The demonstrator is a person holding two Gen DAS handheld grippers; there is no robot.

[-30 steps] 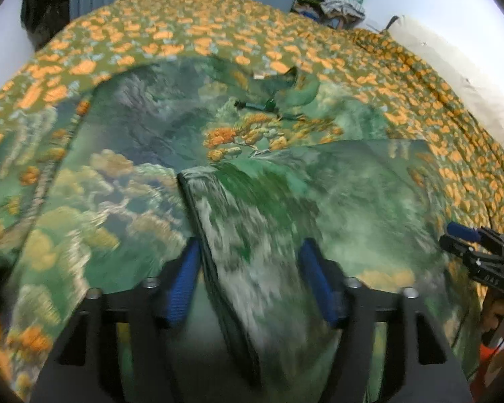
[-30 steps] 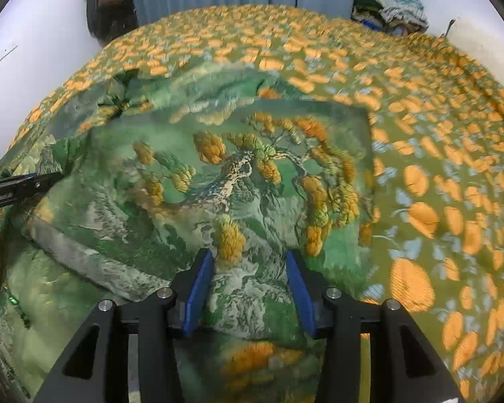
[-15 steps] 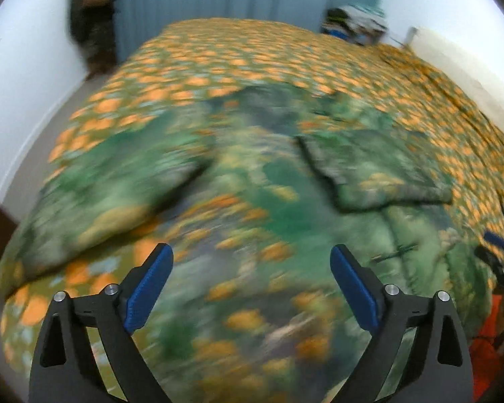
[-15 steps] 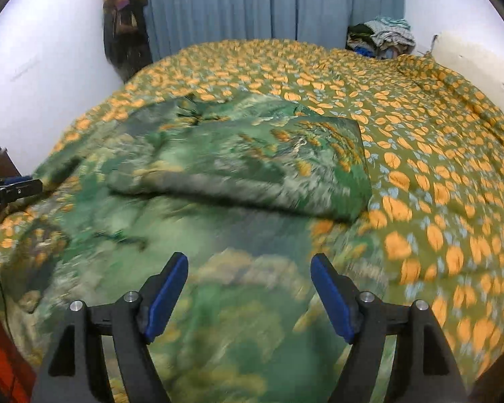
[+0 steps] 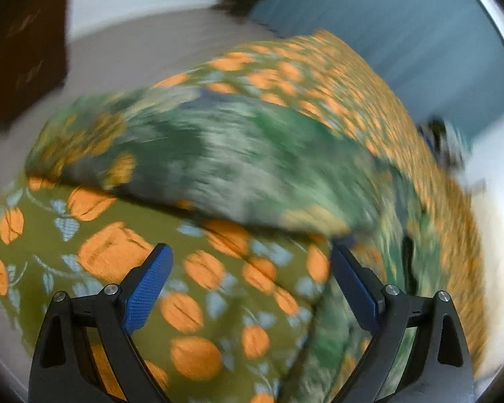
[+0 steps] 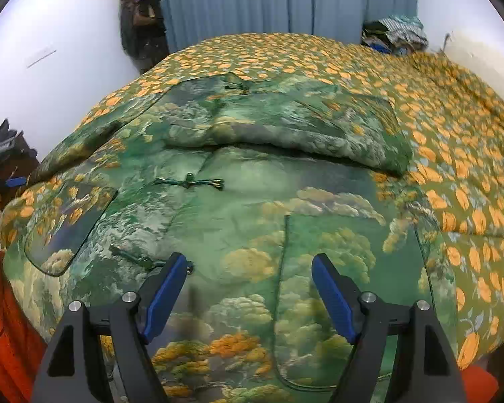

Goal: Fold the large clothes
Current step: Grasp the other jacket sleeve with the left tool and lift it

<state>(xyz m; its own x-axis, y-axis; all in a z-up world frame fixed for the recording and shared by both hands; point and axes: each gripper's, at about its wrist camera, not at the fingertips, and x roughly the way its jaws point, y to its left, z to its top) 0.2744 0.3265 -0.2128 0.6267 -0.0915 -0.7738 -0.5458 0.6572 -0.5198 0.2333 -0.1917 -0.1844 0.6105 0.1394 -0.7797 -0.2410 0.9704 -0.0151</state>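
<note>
A large green jacket (image 6: 252,201) with a landscape print and knot buttons lies spread on the orange-flowered bedspread (image 6: 453,134). One sleeve (image 6: 285,134) is folded across its chest. My right gripper (image 6: 249,262) hangs open above the jacket's lower part, with nothing between its fingers. The left wrist view is blurred. There my left gripper (image 5: 250,252) stands wide open over bare bedspread (image 5: 117,255), and a green part of the jacket (image 5: 235,154) lies just beyond its fingertips. In the right wrist view the left gripper (image 6: 3,154) shows at the far left edge.
A blue curtain (image 6: 285,0) hangs behind the bed, with dark clothes (image 6: 141,27) hung to its left and a heap of clothes (image 6: 396,33) at the back right. A dark wooden cabinet (image 5: 23,50) stands on the grey floor (image 5: 134,50). The person's orange garment (image 6: 3,319) shows at the left.
Both grippers let go of the folded sleeve, opened wide and drew back. My left gripper then swung and rolled out to the jacket's left side near the bed's edge.
</note>
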